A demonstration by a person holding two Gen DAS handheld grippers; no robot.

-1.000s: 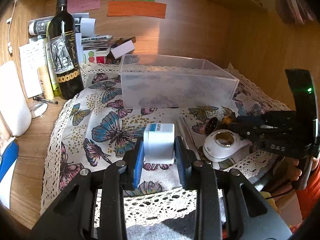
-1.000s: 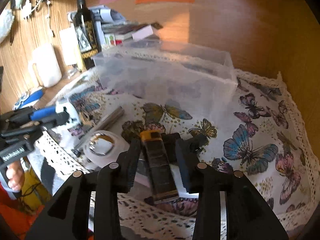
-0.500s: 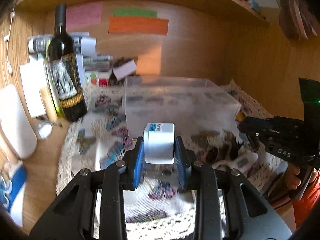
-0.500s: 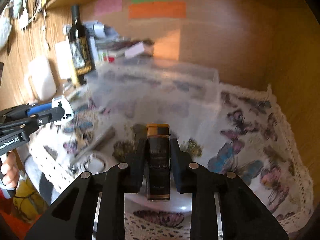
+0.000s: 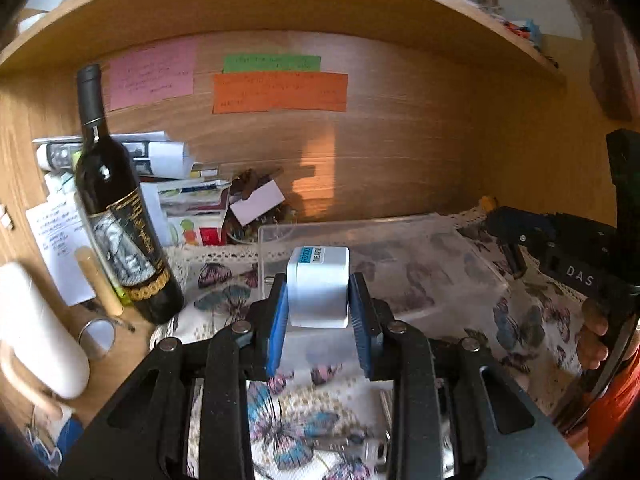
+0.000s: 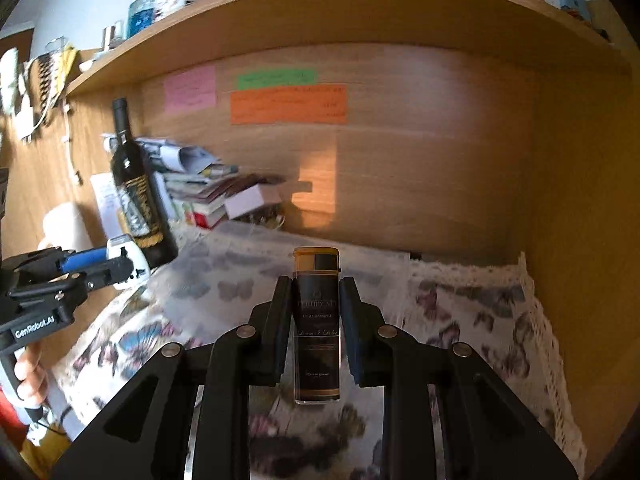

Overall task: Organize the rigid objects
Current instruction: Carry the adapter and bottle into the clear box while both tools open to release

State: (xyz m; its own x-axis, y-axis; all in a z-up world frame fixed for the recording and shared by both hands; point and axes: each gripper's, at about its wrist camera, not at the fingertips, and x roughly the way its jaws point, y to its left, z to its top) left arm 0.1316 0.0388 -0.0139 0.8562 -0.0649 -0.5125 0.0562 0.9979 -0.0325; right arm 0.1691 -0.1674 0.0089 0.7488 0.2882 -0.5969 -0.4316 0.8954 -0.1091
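My left gripper (image 5: 319, 300) is shut on a white cube-shaped plug adapter (image 5: 318, 285) with a blue label and holds it in the air in front of the clear plastic box (image 5: 420, 264). My right gripper (image 6: 314, 304) is shut on a slim black box with gold ends (image 6: 317, 320), held upright above the butterfly cloth (image 6: 460, 312). The clear box (image 6: 256, 264) shows blurred beyond it. Each gripper shows in the other's view: the right one (image 5: 516, 236) at the right, the left one (image 6: 120, 266) at the left with the adapter.
A dark wine bottle (image 5: 116, 208) stands at the left by stacked papers and booklets (image 5: 188, 196). A white jug (image 5: 36, 328) and a small round mirror (image 5: 97, 336) lie further left. A wooden shelf (image 5: 280, 4) hangs overhead. A metal item (image 5: 360, 446) lies on the cloth below.
Both grippers have lifted their objects off the cloth and risen, tilting up toward the box and back wall. The white round item and metal tube on the cloth have dropped out of sight.
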